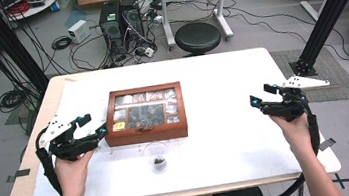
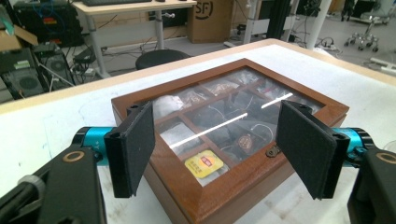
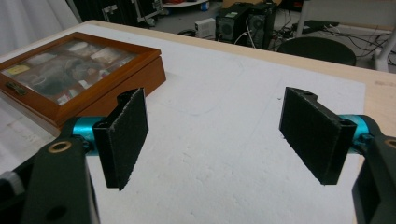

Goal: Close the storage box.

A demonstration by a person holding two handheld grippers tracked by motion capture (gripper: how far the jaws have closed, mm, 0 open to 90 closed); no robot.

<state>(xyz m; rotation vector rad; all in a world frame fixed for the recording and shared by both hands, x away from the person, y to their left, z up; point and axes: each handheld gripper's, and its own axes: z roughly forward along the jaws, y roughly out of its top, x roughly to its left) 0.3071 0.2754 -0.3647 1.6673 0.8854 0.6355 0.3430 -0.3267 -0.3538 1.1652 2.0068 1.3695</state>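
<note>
A brown wooden box (image 1: 146,132) with a glass lid lies shut in the middle of the white-covered table, with tea bags in its compartments. My left gripper (image 1: 93,125) hovers just off the box's left front corner, open, nothing between its pads. In the left gripper view the box (image 2: 224,191) lies just beyond the open jaws of my left gripper (image 2: 215,112), a yellow tea bag (image 2: 204,165) under the glass. My right gripper (image 1: 260,94) is held open and empty over the right of the table, well away from the box. The right gripper view shows my right gripper (image 3: 215,95) over bare sheet, the box (image 3: 116,88) at far left.
A small clear glass (image 1: 158,161) with something dark inside stands in front of the box near the table's front edge. Behind the table are a black stool (image 1: 198,37), computer towers (image 1: 120,21) with cables, and black frame posts (image 1: 324,19) at both sides.
</note>
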